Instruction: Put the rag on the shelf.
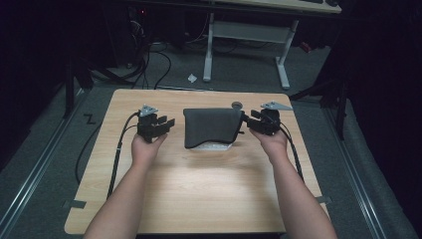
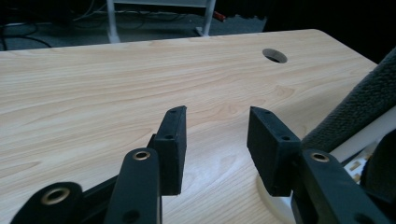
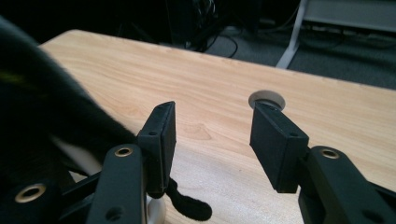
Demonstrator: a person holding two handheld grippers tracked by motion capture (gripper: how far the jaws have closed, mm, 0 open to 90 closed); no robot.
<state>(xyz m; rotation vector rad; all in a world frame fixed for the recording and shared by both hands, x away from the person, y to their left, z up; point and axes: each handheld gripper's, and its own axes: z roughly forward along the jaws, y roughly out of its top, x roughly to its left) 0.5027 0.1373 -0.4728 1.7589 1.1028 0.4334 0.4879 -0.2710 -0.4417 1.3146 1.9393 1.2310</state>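
Observation:
A dark grey cloth (image 1: 211,127) lies draped over a white object (image 1: 214,147) at the middle of the wooden table (image 1: 199,184). My left gripper (image 1: 166,122) stands just left of the cloth, apart from it, jaws open with bare wood between them (image 2: 217,123). The cloth (image 2: 359,107) and the white rim (image 2: 355,144) show at the right of the left gripper view. My right gripper (image 1: 249,119) is at the cloth's right edge, open with nothing between the pads (image 3: 212,116). In the right gripper view the cloth (image 3: 42,107) hangs at the left, beside the left jaw.
A round cable hole (image 1: 237,105) sits in the table behind the cloth. Beyond the far edge are a white desk frame (image 1: 246,45) and cables (image 1: 149,64) on the floor. Bare wood stretches in front of the cloth.

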